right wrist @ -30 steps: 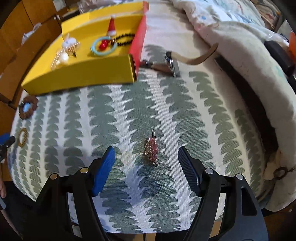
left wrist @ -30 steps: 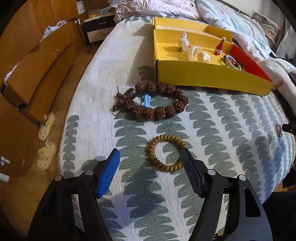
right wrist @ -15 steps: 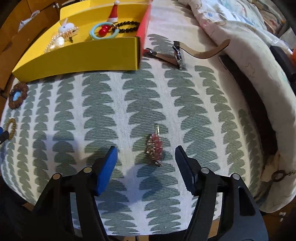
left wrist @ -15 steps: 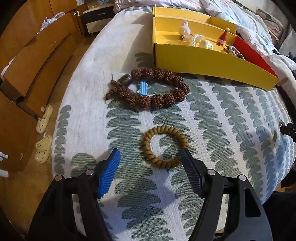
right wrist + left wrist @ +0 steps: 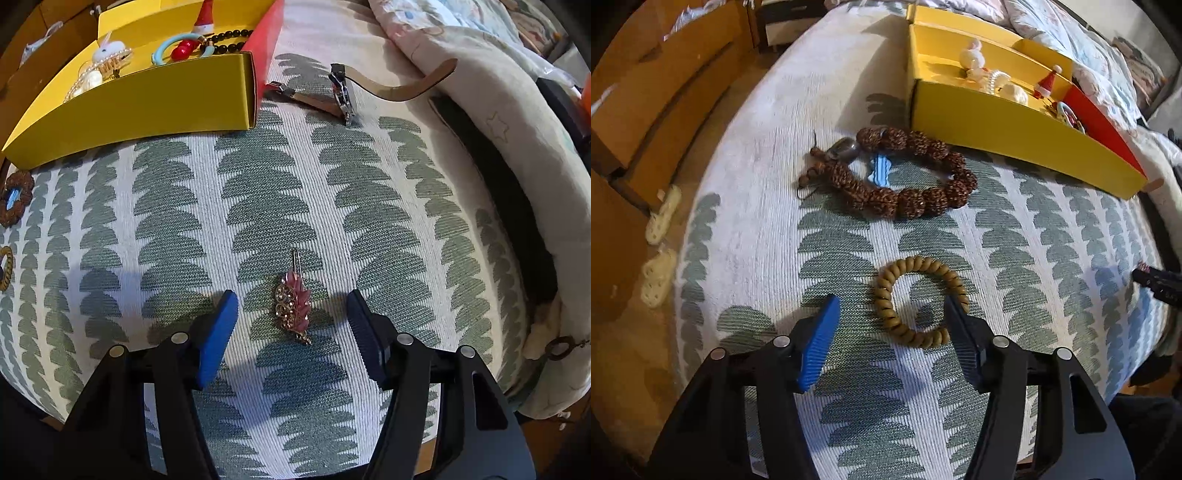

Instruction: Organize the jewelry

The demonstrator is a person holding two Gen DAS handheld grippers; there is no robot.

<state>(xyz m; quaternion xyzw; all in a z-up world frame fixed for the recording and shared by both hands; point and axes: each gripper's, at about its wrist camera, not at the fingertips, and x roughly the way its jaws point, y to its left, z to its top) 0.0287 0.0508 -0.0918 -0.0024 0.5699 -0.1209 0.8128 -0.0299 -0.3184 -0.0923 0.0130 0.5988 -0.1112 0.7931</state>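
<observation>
A tan spiral hair tie [image 5: 916, 301] lies on the leaf-patterned cloth, partly between the open fingers of my left gripper [image 5: 892, 308]. A big brown bead bracelet [image 5: 905, 173] with a blue clip [image 5: 880, 170] inside it lies beyond. A yellow box [image 5: 997, 122] holds several trinkets. In the right wrist view a pink jewelled hair clip [image 5: 293, 301] lies between the open fingers of my right gripper [image 5: 291, 302]. The yellow box [image 5: 147, 110] is at the far left there.
A watch with a brown strap [image 5: 347, 94] lies beside the box's red flap [image 5: 267, 40]. A quilt [image 5: 498, 110] borders the right side. Wooden furniture [image 5: 646, 110] and slippers [image 5: 659, 258] are on the floor to the left. The bed edge is near both grippers.
Both grippers have moved forward and lower. The hair tie now sits partly between my left fingers and the pink clip between my right fingers.
</observation>
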